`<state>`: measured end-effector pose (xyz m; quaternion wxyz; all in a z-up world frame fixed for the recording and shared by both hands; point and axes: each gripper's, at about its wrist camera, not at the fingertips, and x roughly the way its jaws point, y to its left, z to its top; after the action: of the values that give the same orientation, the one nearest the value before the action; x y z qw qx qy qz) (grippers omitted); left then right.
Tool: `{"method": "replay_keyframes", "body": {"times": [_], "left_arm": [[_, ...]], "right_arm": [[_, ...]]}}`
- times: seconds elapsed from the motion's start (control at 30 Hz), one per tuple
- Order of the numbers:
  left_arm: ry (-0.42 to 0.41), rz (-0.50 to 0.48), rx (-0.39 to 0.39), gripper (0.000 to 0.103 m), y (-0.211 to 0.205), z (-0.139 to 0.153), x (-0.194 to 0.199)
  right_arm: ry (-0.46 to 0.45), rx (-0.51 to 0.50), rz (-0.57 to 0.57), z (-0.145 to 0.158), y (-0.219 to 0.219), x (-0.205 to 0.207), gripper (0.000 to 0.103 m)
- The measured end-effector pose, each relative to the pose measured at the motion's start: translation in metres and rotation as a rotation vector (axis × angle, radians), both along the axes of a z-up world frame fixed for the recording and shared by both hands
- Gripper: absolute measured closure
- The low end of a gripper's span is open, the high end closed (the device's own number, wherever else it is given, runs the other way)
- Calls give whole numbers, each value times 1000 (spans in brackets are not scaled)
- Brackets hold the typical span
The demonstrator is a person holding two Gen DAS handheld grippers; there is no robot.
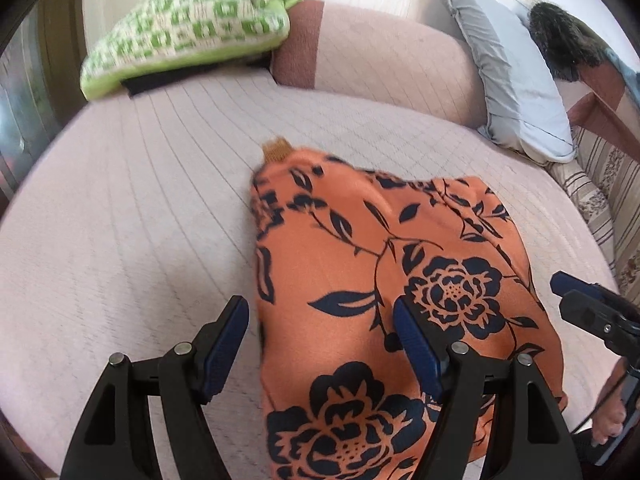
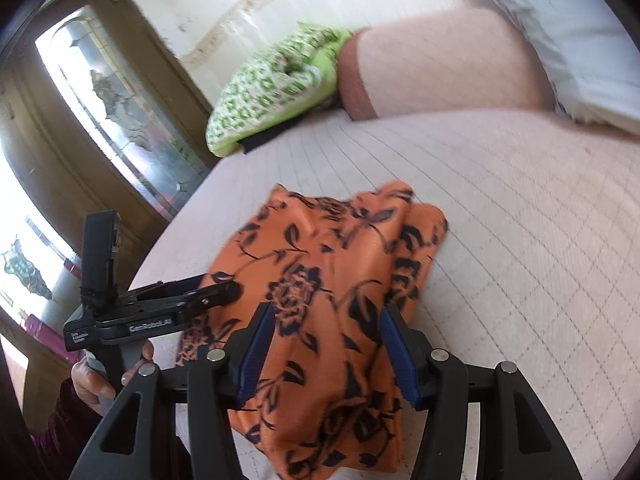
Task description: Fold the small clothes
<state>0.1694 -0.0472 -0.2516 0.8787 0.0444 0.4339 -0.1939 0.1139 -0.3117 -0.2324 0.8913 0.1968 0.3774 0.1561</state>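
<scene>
An orange garment with a dark navy flower print [image 1: 384,280] lies folded on the pale pink quilted bed [image 1: 140,220]; a small tan tag sticks out at its far corner. My left gripper [image 1: 320,312] is open above the garment's near left edge, holding nothing. The right gripper shows at the right edge of the left wrist view [image 1: 588,304]. In the right wrist view the garment [image 2: 332,300] lies under my open right gripper [image 2: 326,320], whose fingers straddle its near part. The left gripper [image 2: 192,300] sits at the garment's left side.
A green-and-white patterned cushion [image 1: 192,28] lies at the far left of the bed, beside a pink bolster [image 1: 380,56]. A grey pillow [image 1: 512,68] leans at the far right. A striped sofa edge [image 1: 608,192] is on the right. A glazed wooden door [image 2: 112,112] stands left of the bed.
</scene>
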Motion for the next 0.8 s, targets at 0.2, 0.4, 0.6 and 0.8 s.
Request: {"method": "replay_keyframes", "body": {"times": [0.2,0.4,0.6,0.8], "left_arm": [[-69,13,37,28,1,9,-6],[-35,36,113,27,-3,-6,1],[-1,56,153,13,-1,-23,13],[48,68,143,4,4,-38,26]], "right_arm": [[-41,-37,49,2,22,-2,49],[8,-114,99,-14,38,4,61],[143,-166,97,-40,35,20,65],[161,-169,105,-51,32,25,64]]}}
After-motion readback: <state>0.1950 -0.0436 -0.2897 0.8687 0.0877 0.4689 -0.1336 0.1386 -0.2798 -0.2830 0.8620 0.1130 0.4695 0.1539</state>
